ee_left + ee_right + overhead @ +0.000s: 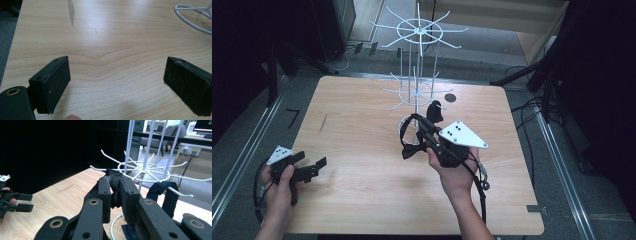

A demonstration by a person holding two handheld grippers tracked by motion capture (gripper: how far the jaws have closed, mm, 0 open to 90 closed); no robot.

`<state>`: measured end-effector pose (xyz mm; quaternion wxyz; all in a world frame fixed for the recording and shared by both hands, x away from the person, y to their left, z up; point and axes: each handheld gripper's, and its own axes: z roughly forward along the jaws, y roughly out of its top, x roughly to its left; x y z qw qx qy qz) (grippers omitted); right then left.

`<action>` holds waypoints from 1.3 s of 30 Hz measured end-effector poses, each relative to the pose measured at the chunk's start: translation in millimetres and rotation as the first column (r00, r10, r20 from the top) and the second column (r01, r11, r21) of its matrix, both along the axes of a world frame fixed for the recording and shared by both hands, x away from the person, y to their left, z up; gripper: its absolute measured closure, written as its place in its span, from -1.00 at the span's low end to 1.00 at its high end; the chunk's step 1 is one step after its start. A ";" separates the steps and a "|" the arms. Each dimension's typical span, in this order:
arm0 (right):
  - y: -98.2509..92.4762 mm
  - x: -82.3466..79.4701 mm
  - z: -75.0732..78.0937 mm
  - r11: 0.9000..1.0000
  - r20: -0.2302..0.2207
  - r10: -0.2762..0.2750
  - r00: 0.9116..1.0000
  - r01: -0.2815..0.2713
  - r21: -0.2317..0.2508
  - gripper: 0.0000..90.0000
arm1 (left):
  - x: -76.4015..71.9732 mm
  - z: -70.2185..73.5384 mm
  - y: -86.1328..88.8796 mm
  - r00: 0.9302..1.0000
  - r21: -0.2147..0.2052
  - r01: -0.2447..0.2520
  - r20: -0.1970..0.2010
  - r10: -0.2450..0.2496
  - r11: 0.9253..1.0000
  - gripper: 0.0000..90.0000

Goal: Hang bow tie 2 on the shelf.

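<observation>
While your right gripper (115,192) pinches the black cloth (114,185), its loose loops may snag the white rack (416,65); left gripper (116,80) jaws stand spread.

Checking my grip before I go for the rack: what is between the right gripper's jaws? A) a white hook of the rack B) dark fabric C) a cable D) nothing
B: in the right gripper view the right gripper has its jaws pinched on dark fabric, short of the rack.
</observation>
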<state>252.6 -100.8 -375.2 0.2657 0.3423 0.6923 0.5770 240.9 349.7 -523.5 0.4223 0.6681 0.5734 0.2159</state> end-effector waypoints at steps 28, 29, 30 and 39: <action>-1.8 27.9 -5.4 0.999 -0.027 -0.033 0.999 0.033 0.008 0.80 | 0.1 -0.1 0.1 1.000 -0.001 0.001 0.000 -0.001 1.000 -0.83; -1.4 28.7 -5.3 0.999 -0.029 -0.035 0.999 0.036 0.007 0.80 | 0.1 -0.1 0.1 1.000 -0.001 0.000 0.001 0.000 1.000 -0.83; -1.2 29.6 -5.3 0.999 -0.029 -0.035 0.999 0.035 0.005 0.80 | 0.1 -0.1 0.1 1.000 -0.001 0.000 0.001 0.000 1.000 -0.83; 1.2 39.0 -10.3 0.999 -0.049 -0.037 0.998 0.038 0.002 0.80 | 0.3 -0.1 0.5 1.000 -0.004 0.000 0.002 0.000 1.000 -0.83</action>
